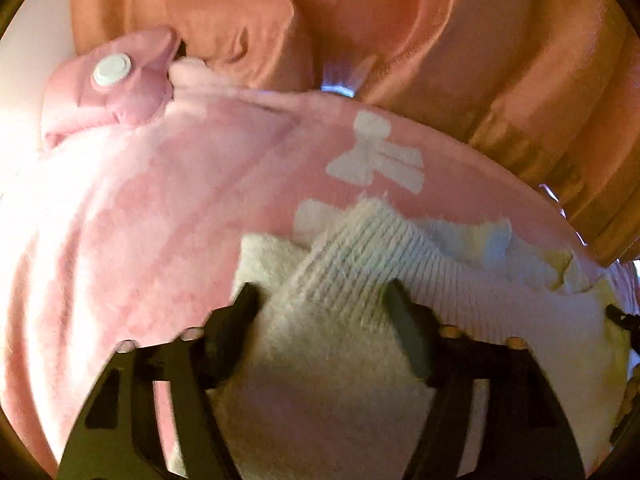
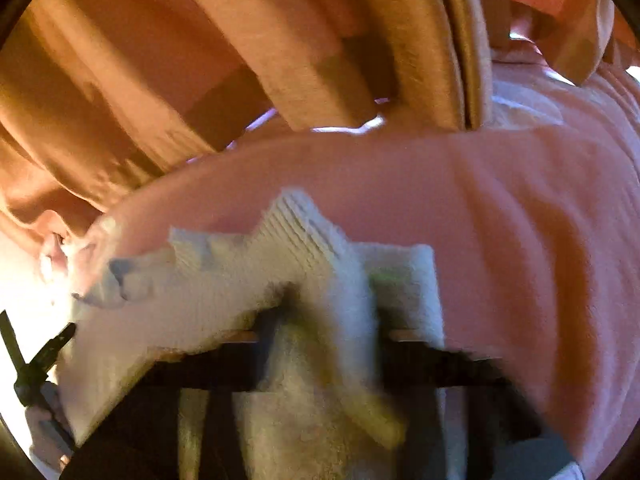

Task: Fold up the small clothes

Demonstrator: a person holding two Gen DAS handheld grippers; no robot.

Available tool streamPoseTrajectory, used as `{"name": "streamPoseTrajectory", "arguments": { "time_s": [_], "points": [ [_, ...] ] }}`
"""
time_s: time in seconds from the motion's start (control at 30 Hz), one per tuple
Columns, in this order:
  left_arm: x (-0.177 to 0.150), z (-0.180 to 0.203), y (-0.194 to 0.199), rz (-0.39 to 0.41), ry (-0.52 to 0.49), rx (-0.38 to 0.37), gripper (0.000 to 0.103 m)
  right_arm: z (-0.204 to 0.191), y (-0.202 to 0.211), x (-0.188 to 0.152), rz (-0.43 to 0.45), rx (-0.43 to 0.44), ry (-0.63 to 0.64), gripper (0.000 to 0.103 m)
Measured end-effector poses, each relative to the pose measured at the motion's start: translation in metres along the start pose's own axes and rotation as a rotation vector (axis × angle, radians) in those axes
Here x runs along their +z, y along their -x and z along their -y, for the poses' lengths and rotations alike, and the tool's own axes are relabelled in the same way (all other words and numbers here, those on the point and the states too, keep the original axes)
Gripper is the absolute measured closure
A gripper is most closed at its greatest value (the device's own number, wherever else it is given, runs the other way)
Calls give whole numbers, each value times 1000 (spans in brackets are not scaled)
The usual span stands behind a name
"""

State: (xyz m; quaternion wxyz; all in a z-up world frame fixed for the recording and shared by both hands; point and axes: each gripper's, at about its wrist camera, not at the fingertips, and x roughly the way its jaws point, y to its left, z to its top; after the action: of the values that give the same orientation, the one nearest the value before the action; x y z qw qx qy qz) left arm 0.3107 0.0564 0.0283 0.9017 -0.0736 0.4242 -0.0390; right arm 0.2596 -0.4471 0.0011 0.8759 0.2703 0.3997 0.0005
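A small white fuzzy garment with a ribbed cuff lies on a pink blanket with white bow prints. My left gripper is shut on one end of the garment, the cloth bunched between its fingers. In the right wrist view the same white garment is pinched in my right gripper, which is blurred. The left gripper's tip shows at the left edge of the right wrist view. The garment stretches between the two grippers, close above the blanket.
Orange curtains hang just behind the blanket's far edge, and show in the right wrist view. A pink pouch with a white round button lies at the blanket's far left. Bright light washes out the left side.
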Motion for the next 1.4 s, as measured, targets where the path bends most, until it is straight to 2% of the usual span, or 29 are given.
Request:
{"name": "streamPoseTrajectory", "arguments": {
  "time_s": [0.03,0.1,0.13,0.2,0.27,0.3,0.37,0.4,0.43,0.47,0.5,0.53,0.57,0.63,0.67,0.73,0.77,0.83,0.9,1.0,1.07,1.13,1.17,1.2,1.23,1.27,1.3,1.33,1.4],
  "points": [
    [3,0,2,21,-4,8,57,-4,12,6,48,36,-5,91],
    [5,-3,-3,22,-19,34,58,-8,24,12,106,2,35,92],
    [4,-7,-13,-2,-9,40,57,-3,18,12,92,-35,41,93],
    [3,-13,-18,-3,17,26,56,26,-12,3,-19,-138,-7,94],
    [6,-15,-20,-2,19,25,56,51,-17,0,-23,-50,-121,95],
    [5,-15,-19,-1,22,24,56,52,-14,4,-33,-45,-146,94],
    [6,-15,-13,11,34,28,56,35,9,9,47,-140,-104,90],
    [7,-16,-8,17,50,33,58,23,20,9,84,-180,-62,83],
    [7,-15,1,26,66,30,57,6,32,7,120,-178,-19,83],
    [7,-11,10,33,70,18,57,-5,37,5,129,-138,3,83],
    [7,-6,18,38,67,6,57,-29,42,-2,108,-38,43,83],
    [3,5,29,48,49,-16,57,-54,39,-13,61,52,93,83],
    [-2,17,37,56,22,-29,56,-71,35,-23,25,97,131,83],
    [-19,42,47,41,-49,-68,53,-118,13,-59,-119,199,246,83],
    [-27,53,47,23,-82,-85,53,-139,-1,-83,-209,244,303,83],
    [-44,69,43,-19,-163,-91,52,-156,-15,-110,-291,236,402,86],
    [-49,72,38,-35,-198,-76,51,-156,-18,-117,-289,181,465,92],
    [-55,62,31,-33,-246,-16,50,-136,-17,-111,-266,127,475,96],
    [-50,40,34,-28,-224,11,50,-87,-9,-82,-251,78,335,103],
    [-42,9,37,-24,-184,112,51,-28,7,-55,-211,-41,173,103],
    [-39,-3,36,-37,-150,100,50,-5,18,-43,-172,-99,101,103],
    [-35,-5,43,-34,-90,103,52,-10,24,-39,-135,-81,62,102],
    [-35,0,50,-31,-79,84,52,-18,26,-39,-132,-54,70,91],
    [-34,6,56,-28,-76,31,51,-26,26,-40,-133,-39,91,91],
    [-35,15,61,-26,-83,-13,46,-32,22,-45,-149,-44,123,91],
    [-38,23,63,-23,-103,-30,43,-34,12,-52,-188,-97,161,92],
    [-42,30,61,-24,-139,-31,38,-26,9,-57,-213,-139,180,95],
    [-47,37,53,-43,-199,7,39,-18,5,-59,-221,-137,169,103],
    [-53,34,41,-73,-234,64,39,-10,16,-56,-214,-119,97,103]
  ]
}}
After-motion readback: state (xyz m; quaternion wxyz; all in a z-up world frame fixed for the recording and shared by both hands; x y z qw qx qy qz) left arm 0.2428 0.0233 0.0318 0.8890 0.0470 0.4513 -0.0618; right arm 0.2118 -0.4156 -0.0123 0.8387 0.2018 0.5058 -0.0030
